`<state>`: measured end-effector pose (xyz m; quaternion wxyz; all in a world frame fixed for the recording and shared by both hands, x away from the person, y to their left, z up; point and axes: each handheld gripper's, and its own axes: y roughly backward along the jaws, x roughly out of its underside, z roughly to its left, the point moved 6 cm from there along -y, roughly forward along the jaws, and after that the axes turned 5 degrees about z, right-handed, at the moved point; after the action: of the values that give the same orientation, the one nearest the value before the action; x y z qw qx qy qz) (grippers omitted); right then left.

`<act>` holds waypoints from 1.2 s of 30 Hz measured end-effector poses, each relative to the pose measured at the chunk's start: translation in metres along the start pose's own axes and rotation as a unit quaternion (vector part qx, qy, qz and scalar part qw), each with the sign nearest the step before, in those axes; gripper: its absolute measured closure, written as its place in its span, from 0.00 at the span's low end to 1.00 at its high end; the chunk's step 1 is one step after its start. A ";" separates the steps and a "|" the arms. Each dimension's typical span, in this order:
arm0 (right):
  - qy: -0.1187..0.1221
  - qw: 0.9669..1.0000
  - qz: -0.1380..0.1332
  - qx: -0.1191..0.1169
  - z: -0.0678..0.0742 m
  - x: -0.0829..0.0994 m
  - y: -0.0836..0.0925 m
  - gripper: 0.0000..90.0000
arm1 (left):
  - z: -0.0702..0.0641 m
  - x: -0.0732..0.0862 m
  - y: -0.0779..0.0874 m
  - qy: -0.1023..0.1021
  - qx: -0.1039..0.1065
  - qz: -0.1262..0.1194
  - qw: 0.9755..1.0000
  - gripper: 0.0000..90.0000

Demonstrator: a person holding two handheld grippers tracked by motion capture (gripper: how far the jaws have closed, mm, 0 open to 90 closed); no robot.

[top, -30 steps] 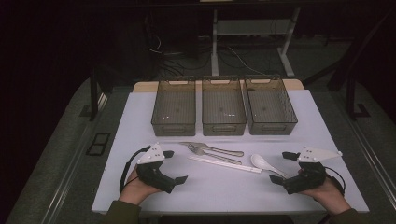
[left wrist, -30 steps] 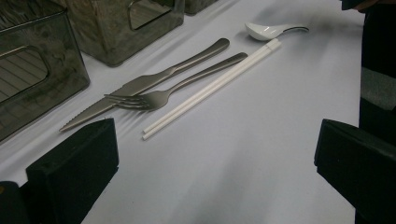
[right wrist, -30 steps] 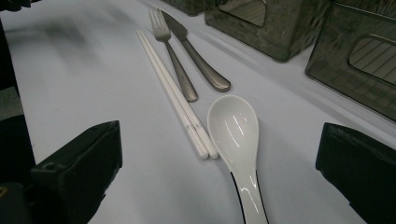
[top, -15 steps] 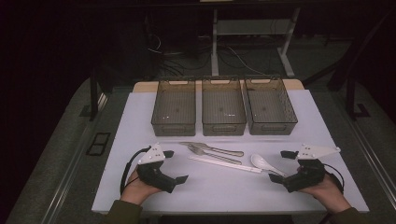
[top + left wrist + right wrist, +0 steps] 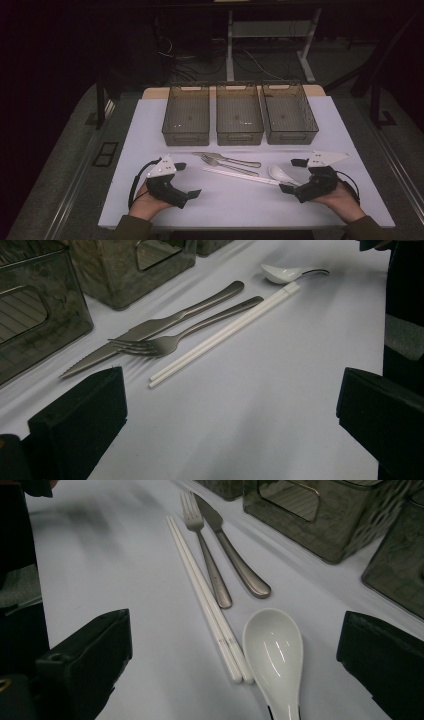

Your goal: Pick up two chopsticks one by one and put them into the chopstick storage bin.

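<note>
Two grippers rest low over the white table (image 5: 150, 125), one at each end of a row of cutlery. Compared with the high view one second ago, the right gripper (image 5: 296, 176) has shifted slightly inward toward the white spoon (image 5: 281, 173); the left gripper (image 5: 187, 179) holds the same station at the near left. Both claws are released: in each gripper view the two black jaws stand wide apart with nothing between them. The right gripper view places the spoon (image 5: 274, 652) bowl-up between the jaws' line of sight, its handle pointing toward the camera, with the near end of the white chopsticks (image 5: 207, 600) touching or just beside the bowl's left edge. The fork (image 5: 205, 550) and knife (image 5: 232, 555) lie beyond, side by side, well short of the bins. The left gripper view shows the fork (image 5: 170, 342) tines and knife (image 5: 150, 332) blade nearest to that gripper, the chopsticks (image 5: 225, 332) alongside. Three grey bins (image 5: 239, 131) stand in a row at the far side, apparently empty. Judgement: the inward drift of the right gripper indicates an approach on the spoon; sorting has not yet begun, since no utensil is lifted. Closing on the spoon may disturb the adjacent chopsticks.
</note>
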<state>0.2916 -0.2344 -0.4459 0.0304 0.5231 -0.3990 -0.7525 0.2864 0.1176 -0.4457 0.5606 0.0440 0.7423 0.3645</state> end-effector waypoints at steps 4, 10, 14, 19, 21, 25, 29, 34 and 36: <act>0.003 1.000 0.007 -0.003 0.003 -0.004 -0.006 0.02 | -0.001 0.000 0.000 -0.002 0.001 0.000 1.000 0.00; 0.009 1.000 0.016 -0.013 0.006 -0.010 -0.013 0.06 | -0.001 -0.001 -0.001 -0.002 0.004 -0.002 1.000 0.00; 0.006 0.999 0.029 -0.016 0.006 -0.012 -0.019 0.08 | -0.001 -0.001 0.000 0.000 0.004 -0.003 1.000 0.00; 0.014 0.999 0.033 -0.021 0.009 -0.016 -0.025 0.15 | -0.001 -0.001 0.000 0.000 0.005 -0.003 1.000 0.00; 0.013 0.999 0.032 -0.025 0.010 -0.019 -0.026 0.16 | -0.001 -0.001 0.000 0.000 0.004 -0.004 1.000 0.00; 0.017 0.999 0.029 -0.033 0.012 -0.024 -0.030 0.23 | 0.000 -0.001 0.001 0.000 0.004 -0.004 1.000 0.00; 0.022 0.998 0.031 -0.043 0.014 -0.030 -0.035 0.33 | 0.000 -0.001 0.001 0.000 0.005 -0.006 1.000 0.00; 0.026 0.998 0.043 -0.045 0.014 -0.034 -0.043 0.46 | 0.000 -0.001 0.002 0.001 0.007 -0.007 1.000 0.00; 0.029 0.998 0.043 -0.046 0.014 -0.036 -0.045 0.51 | 0.000 -0.001 0.002 0.003 0.006 -0.011 1.000 0.00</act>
<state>0.3137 -0.1789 -0.4450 0.0977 0.5249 -0.3850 -0.7528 0.2865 0.1185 -0.4435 0.5619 0.0382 0.7467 0.3540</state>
